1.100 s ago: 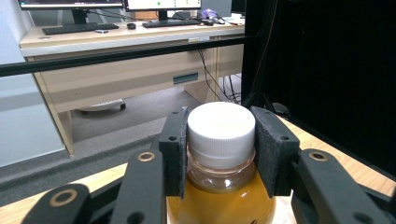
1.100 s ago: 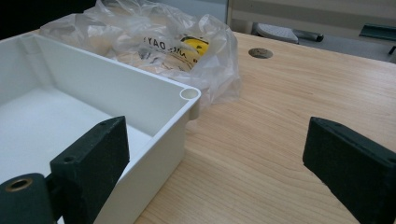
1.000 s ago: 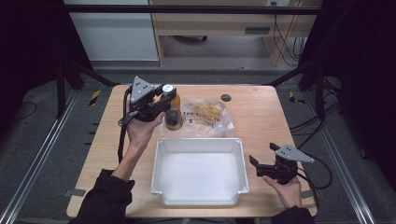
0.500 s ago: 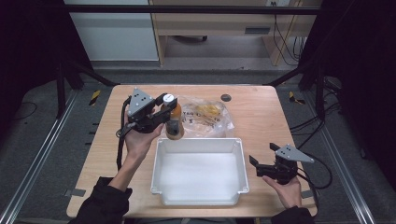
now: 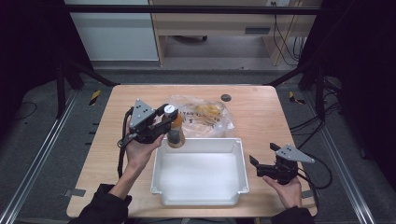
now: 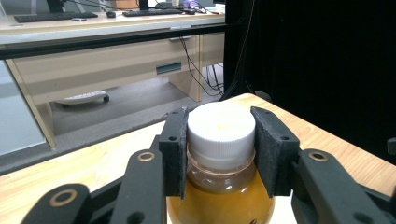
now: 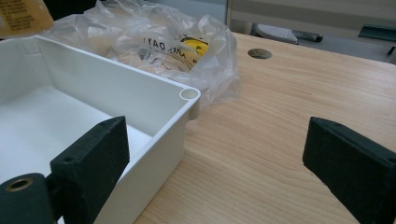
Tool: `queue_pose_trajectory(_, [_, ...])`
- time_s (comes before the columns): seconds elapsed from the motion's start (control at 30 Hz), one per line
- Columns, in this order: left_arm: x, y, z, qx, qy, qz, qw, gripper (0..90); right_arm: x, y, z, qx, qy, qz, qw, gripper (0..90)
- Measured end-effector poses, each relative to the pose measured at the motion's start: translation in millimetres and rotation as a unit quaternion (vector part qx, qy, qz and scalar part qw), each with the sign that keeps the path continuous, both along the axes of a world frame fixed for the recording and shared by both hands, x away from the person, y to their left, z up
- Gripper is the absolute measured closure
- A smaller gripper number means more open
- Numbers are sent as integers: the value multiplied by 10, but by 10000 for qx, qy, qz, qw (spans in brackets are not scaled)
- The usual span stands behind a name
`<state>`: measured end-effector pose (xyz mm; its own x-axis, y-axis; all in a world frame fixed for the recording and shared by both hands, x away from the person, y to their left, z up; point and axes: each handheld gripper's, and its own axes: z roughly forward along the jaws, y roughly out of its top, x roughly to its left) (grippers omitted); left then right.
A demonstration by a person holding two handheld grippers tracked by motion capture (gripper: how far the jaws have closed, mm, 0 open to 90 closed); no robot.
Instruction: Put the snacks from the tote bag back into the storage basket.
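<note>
Left gripper (image 5: 169, 122) clamping bottle (image 5: 175, 133) (white cap), right gripper (image 5: 263, 162) wide apart beside bin (image 5: 240, 161)

The left gripper (image 5: 169, 122) has its jaws clamped tight, while the right gripper (image 5: 262, 162) rests with jaws wide.

Even overhead light on the table, dark surroundings, soft focus throughout.
The white bin (image 5: 200, 186) is the brightest surface, nearly washed out inside; around it the wooden table (image 5: 261, 116) is evenly lit with faint shadows, and beyond that black. Behind the bin, the plastic bag (image 5: 205, 116) carries small glints. In the gripper views, near jaws blur slightly.
</note>
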<state>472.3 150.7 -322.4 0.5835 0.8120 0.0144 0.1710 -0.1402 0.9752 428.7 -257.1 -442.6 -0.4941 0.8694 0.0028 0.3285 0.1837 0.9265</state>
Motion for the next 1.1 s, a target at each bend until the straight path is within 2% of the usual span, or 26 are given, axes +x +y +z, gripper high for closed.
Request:
queue_pose_trajectory(0.3, [-65,-18,-139,41,85,-61,9999,590,-1,1,-2,22,0,9,10000,75])
queue_pose_trajectory(0.37, [-95,-54,-178,152,161,-155,9996,590,15,12,-13,-9,43,30,10000,76])
queue_pose_trajectory(0.43, [-107,-52,-198,134,164,-180,9996,590,17,17,-18,-30,52,32,10000,76])
queue_pose_trajectory(0.5, [-96,-70,-233,128,316,-241,9991,590,20,27,-23,-31,48,68,10000,79])
queue_pose_trajectory(0.6, [-127,-100,-290,208,261,-249,9991,590,12,25,-22,-36,57,48,10000,78])
queue_pose_trajectory(0.73, [-131,-132,-343,317,353,-272,9985,590,7,20,-17,-58,35,56,10000,80])
queue_pose_trajectory(0.8, [-162,-145,-389,308,298,-298,9986,590,8,18,-16,-37,39,33,10000,79])
queue_pose_trajectory(0.93, [-166,-157,-483,367,406,-305,9980,590,16,18,-21,-76,52,41,9999,80])
queue_pose_trajectory(1.1, [-194,-167,-540,478,419,-310,9975,590,17,12,-20,-82,46,32,10000,79])
